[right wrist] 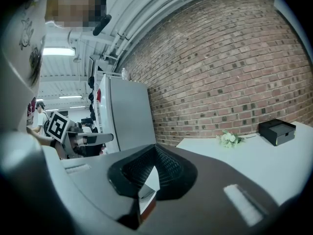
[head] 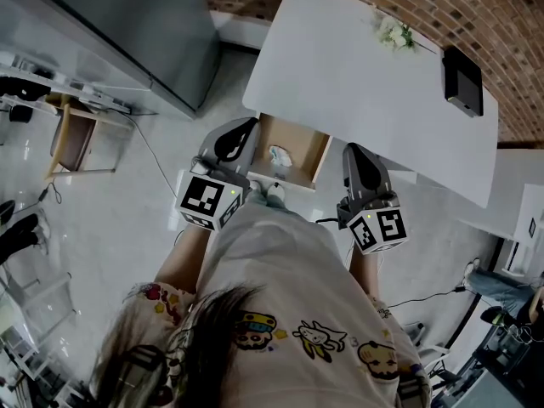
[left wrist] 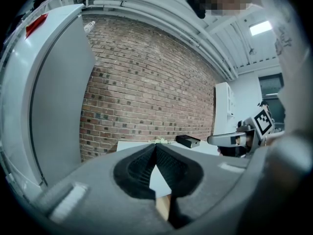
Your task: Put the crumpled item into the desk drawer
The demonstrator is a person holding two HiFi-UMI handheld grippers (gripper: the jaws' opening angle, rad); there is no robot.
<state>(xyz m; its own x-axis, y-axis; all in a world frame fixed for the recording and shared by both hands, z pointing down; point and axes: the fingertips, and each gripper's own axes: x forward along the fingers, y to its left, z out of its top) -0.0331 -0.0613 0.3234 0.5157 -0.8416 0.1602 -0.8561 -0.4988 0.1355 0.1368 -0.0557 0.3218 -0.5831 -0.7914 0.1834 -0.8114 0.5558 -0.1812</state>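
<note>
The white crumpled item [head: 279, 155] lies inside the open wooden drawer [head: 321, 156] under the white desk [head: 357, 66]. My left gripper [head: 247, 126] hovers at the drawer's left side, and its jaws meet at the tips [left wrist: 155, 146] with nothing between them. My right gripper [head: 353, 150] is held just right of the drawer, also shut and empty [right wrist: 155, 149]. Both point up towards the brick wall, so neither gripper view shows the drawer's inside. Each gripper shows in the other's view: the right gripper [left wrist: 234, 140] and the left gripper [right wrist: 93, 138].
On the desk stand a black box [head: 463, 81] and a small bunch of white flowers [head: 395, 34]. A tall grey cabinet [head: 127, 24] stands left of the desk, with a wooden stool [head: 72, 138] further left. Cables run over the pale floor.
</note>
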